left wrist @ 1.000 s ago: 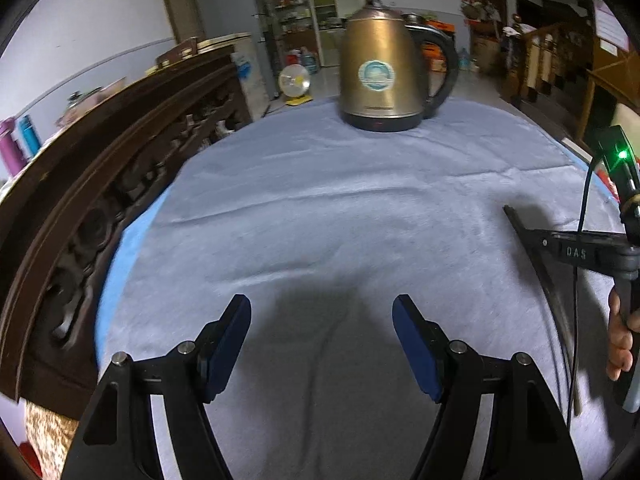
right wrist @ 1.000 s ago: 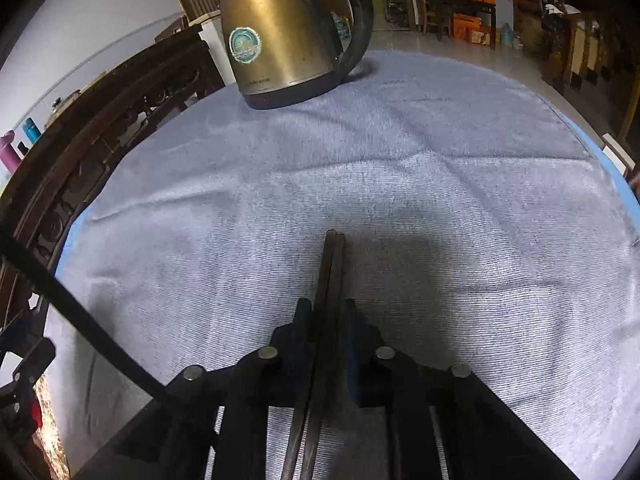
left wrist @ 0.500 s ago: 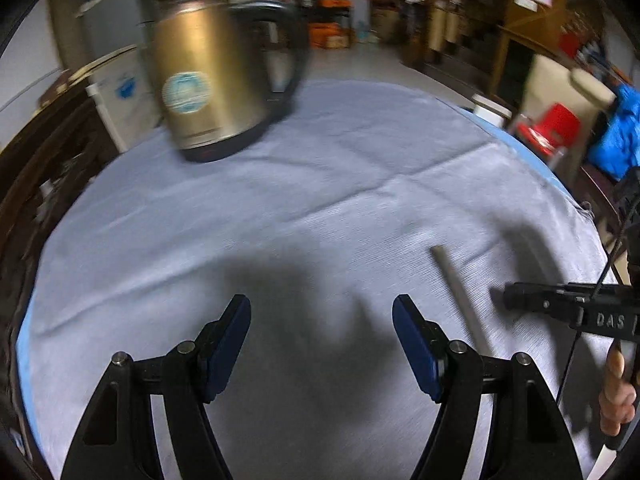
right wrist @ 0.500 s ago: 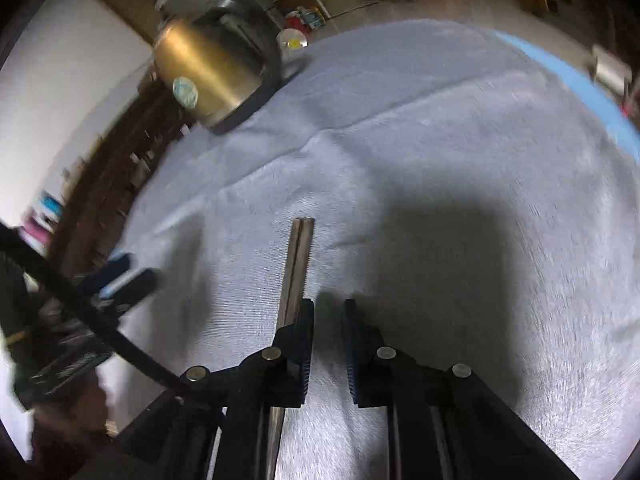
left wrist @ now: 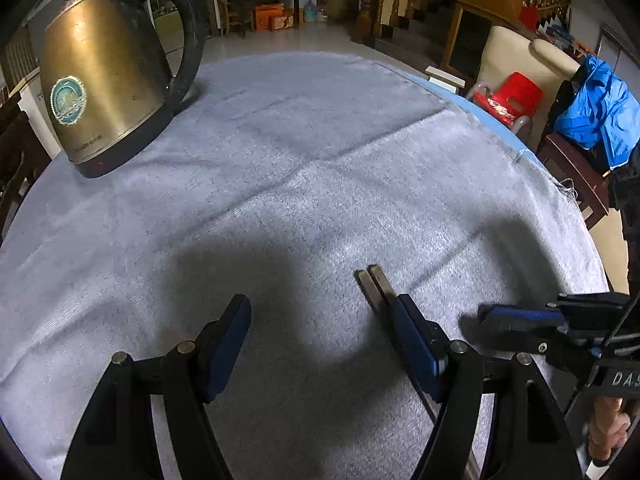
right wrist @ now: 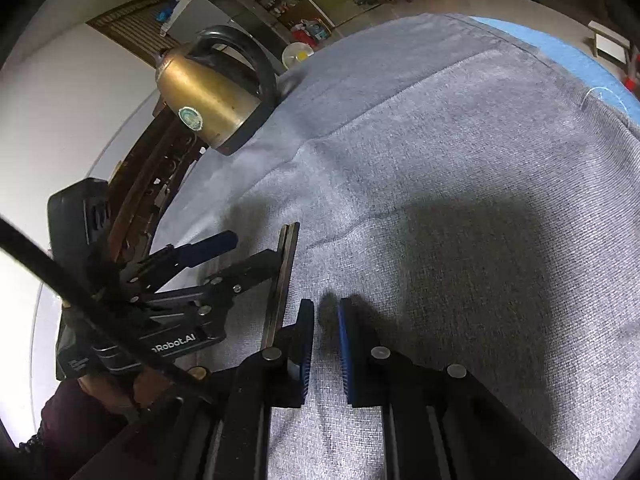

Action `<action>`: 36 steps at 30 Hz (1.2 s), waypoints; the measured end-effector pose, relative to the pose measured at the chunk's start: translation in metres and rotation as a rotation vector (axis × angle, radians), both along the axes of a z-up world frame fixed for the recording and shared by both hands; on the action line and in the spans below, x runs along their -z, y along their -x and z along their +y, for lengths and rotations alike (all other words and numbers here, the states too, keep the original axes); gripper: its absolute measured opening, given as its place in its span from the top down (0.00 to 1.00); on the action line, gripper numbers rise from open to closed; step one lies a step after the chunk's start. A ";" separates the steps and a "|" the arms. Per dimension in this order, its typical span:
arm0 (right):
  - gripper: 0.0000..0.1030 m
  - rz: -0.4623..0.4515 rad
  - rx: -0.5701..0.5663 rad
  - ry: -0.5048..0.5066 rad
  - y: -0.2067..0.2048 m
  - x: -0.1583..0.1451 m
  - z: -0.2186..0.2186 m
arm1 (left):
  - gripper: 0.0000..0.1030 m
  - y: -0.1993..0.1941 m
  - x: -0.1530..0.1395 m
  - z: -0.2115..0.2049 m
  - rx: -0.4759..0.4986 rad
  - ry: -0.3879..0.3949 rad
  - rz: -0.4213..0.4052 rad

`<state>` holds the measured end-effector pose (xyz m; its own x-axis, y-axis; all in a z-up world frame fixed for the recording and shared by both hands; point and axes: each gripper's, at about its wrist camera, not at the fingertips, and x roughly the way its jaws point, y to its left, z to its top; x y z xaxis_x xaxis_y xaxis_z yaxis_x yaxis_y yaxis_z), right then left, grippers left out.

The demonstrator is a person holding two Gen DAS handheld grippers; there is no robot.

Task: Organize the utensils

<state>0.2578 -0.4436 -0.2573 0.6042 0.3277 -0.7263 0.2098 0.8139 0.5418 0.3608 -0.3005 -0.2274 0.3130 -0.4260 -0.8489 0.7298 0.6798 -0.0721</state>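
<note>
— Where are the chopsticks [left wrist: 376,286] right now?

— Flat on the grey cloth [left wrist: 320,184] that covers the round worktop, the pair side by side, toward the near edge where the person stands. Their blunt ends point in toward the middle of the worktop.

— Is either claw holding them?

— No. The left claw [left wrist: 322,344] is spread wide, its blue pads well apart, and the chopsticks run just outside its right finger, against or right beside it; I cannot tell whether they touch. Nothing sits between its pads but cloth.

— And the other one?

— The right claw [right wrist: 323,350] is released too: its pads stand a narrow gap apart with only cloth showing between them. From its own camera the chopsticks [right wrist: 282,280] lie just beside the outer face of its left finger, not inside the gap.

— So the two claws are close together?

— Yes, near each other at the near edge, with the chopsticks between them.

— Anything else on the worktop?

— A brass-coloured electric kettle [left wrist: 108,80] with a black handle stands upright by the far left edge, well apart from the chopsticks. A light blue under-layer [right wrist: 560,46] shows past the cloth at the far right edge.
</note>
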 end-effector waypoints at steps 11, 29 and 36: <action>0.88 -0.004 -0.010 0.021 0.000 0.000 0.000 | 0.26 -0.004 0.010 0.023 0.006 -0.088 0.009; 0.77 0.164 -0.118 0.311 -0.092 -0.015 0.056 | 0.82 -0.010 0.009 0.055 -0.136 -0.030 0.080; 0.92 0.207 -0.166 0.458 -0.095 -0.014 0.070 | 0.87 -0.004 0.005 0.070 -0.144 0.023 0.096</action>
